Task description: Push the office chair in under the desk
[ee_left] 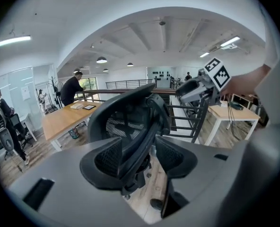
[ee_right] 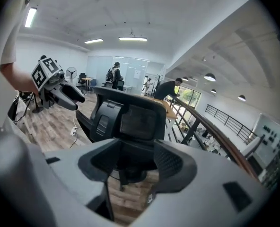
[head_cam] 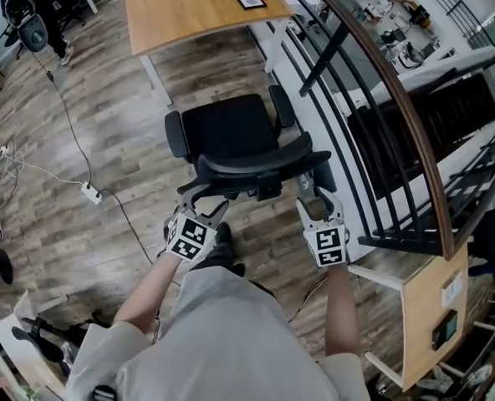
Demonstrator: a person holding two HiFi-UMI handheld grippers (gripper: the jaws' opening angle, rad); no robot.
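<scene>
Overhead we see the office chair (head_cam: pixel 231 136) on the floor (head_cam: pixel 105 124), short of the desk (head_cam: pixel 172 11). Only the gripper views show us the left gripper (ee_left: pixel 140 157) released astride its backrest rim (ee_left: pixel 147 138), the right gripper (ee_right: pixel 130 162) released too.

The head camera sits up high and looks almost straight down. From a little way off it sees the whole chair (head_cam: pixel 231 136), the desk (head_cam: pixel 181 7) past it and the floor (head_cam: pixel 80 115).

The left gripper (head_cam: pixel 199 205) camera sits low, very close behind the chair's back. It looks forward and a little up. The right gripper (head_cam: pixel 316 200) camera does the same from the other side.

All three see the chair. Each gripper camera sees the other gripper. The left one sees the desk well; the right one maybe just its far edge.
</scene>
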